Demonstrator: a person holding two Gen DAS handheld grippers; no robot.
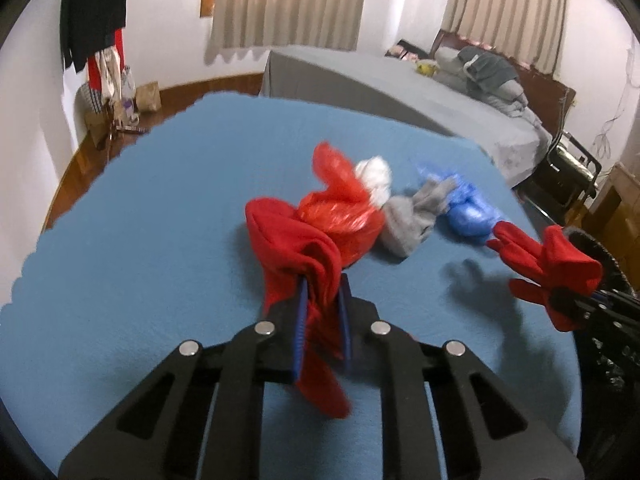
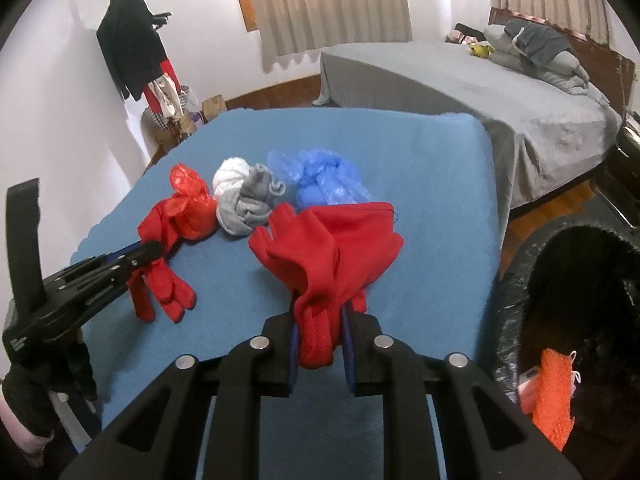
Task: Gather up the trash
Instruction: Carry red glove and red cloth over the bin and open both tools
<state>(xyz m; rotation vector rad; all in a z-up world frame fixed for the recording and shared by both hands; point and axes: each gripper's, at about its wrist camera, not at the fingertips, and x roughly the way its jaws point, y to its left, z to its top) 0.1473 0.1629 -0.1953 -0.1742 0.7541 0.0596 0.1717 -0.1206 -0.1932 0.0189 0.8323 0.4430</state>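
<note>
My left gripper [image 1: 324, 285] is shut on a red glove [image 1: 292, 240], whose cuff hangs down between the blue pads. In the right wrist view that gripper [image 2: 150, 249] sits at the left, the glove's fingers [image 2: 162, 284] drooping onto the blue cloth. My right gripper [image 2: 320, 305] is shut on a second red glove [image 2: 328, 240], held above the table near its right edge. Behind both lie a red plastic bag [image 1: 340, 208], a white wad [image 1: 374, 174], a grey sock [image 1: 412, 216] and a blue plastic bag [image 1: 466, 208].
A blue cloth covers the table [image 2: 420, 184]. A bin with a black liner [image 2: 510, 320] stands off the table's right edge, an orange mesh item [image 2: 554, 392] inside it. A grey bed [image 2: 480, 92] lies beyond, and a coat rack [image 2: 132, 44] is at the far left.
</note>
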